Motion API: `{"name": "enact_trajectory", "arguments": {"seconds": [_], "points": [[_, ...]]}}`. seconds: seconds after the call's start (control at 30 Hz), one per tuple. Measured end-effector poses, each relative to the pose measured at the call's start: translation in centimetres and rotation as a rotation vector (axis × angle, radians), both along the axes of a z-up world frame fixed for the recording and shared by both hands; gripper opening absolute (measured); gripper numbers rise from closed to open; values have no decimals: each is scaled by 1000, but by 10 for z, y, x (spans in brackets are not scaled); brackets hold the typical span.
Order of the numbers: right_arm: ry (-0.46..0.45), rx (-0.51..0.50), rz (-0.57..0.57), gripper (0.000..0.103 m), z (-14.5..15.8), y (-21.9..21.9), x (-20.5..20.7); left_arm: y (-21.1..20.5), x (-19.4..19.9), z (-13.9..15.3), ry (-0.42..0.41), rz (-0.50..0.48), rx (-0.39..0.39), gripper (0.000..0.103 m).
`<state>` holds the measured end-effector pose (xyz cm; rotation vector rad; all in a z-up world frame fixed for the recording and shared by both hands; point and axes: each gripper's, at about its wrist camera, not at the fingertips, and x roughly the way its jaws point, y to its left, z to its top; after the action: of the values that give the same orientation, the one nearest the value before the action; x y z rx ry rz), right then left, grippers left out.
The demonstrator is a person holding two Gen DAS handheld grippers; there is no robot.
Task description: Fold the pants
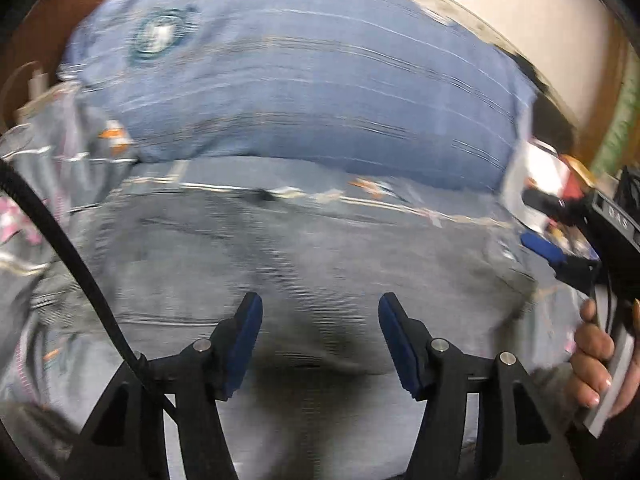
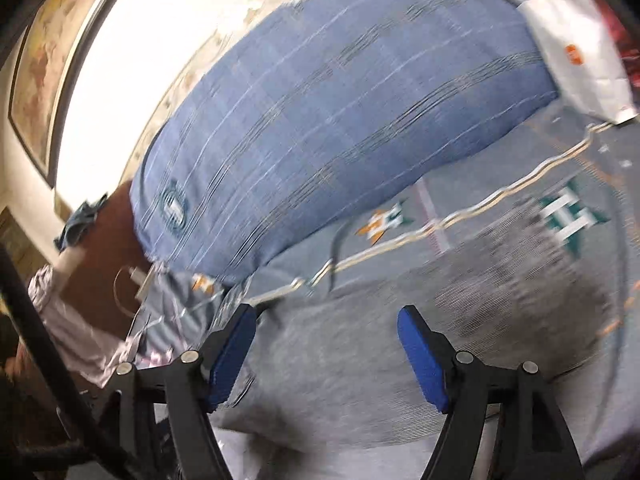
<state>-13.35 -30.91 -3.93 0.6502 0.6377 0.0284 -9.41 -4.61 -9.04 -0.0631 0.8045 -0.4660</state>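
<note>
Grey pants (image 1: 312, 264) lie spread on a patterned bedsheet, filling the lower half of the left wrist view. They also fill the lower middle of the right wrist view (image 2: 420, 340). My left gripper (image 1: 320, 304) is open and empty, hovering over the pants. My right gripper (image 2: 326, 314) is open and empty above the pants' left part. The right gripper also shows at the right edge of the left wrist view (image 1: 560, 240), held by a hand. Both views are motion-blurred.
A large blue striped pillow (image 1: 288, 88) lies beyond the pants, also in the right wrist view (image 2: 340, 120). A white bag (image 2: 576, 52) sits at the far right. A brown side table (image 2: 100, 280) with cloth stands at the left. The patterned bedsheet (image 2: 500, 208) surrounds the pants.
</note>
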Motion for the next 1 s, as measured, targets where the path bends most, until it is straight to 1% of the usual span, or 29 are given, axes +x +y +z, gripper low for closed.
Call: {"name": "enact_trajectory", "arguments": {"seconds": [0.07,0.13,0.17,0.23,0.27,0.3,0.37,0.47,0.53,0.57,0.63,0.73,0.8,0.9,0.97,1.0], "points": [[-9,28,-46,76,7,-19,-12,-22,2,2,26,-56,-12,61],[-3,44,-89,76,10,-32,-21,-35,1,5,37,-83,-15,61],[6,43,-121,76,12,-42,-28,-45,4,5,39,-97,-8,61],[20,45,-172,76,11,-55,-37,-59,7,5,34,-111,29,62],[42,54,-210,76,8,-63,-41,-70,6,5,23,-123,58,62],[57,56,-230,76,6,-68,-43,-74,5,5,16,-127,67,62],[121,32,-296,76,0,-77,-47,-87,5,4,5,-139,98,62],[162,-1,-329,76,-4,-84,-48,-100,2,4,-3,-138,126,62],[178,4,-353,76,-8,-89,-48,-107,2,2,-12,-140,145,62],[205,1,-381,76,-12,-93,-48,-111,1,1,-10,-149,153,62],[230,12,-413,76,-19,-101,-51,-116,0,0,-14,-153,167,62],[231,66,-434,76,-27,-113,-58,-125,-3,-3,-29,-154,202,62],[228,81,-429,76,-29,-116,-58,-131,-4,-4,-37,-152,228,62],[231,69,-429,76,-27,-117,-58,-137,-6,-5,-46,-164,246,62],[244,51,-427,76,-26,-118,-58,-142,-8,-6,-66,-170,262,62],[236,47,-424,76,-25,-119,-59,-147,-9,-6,-74,-181,271,62]]}}
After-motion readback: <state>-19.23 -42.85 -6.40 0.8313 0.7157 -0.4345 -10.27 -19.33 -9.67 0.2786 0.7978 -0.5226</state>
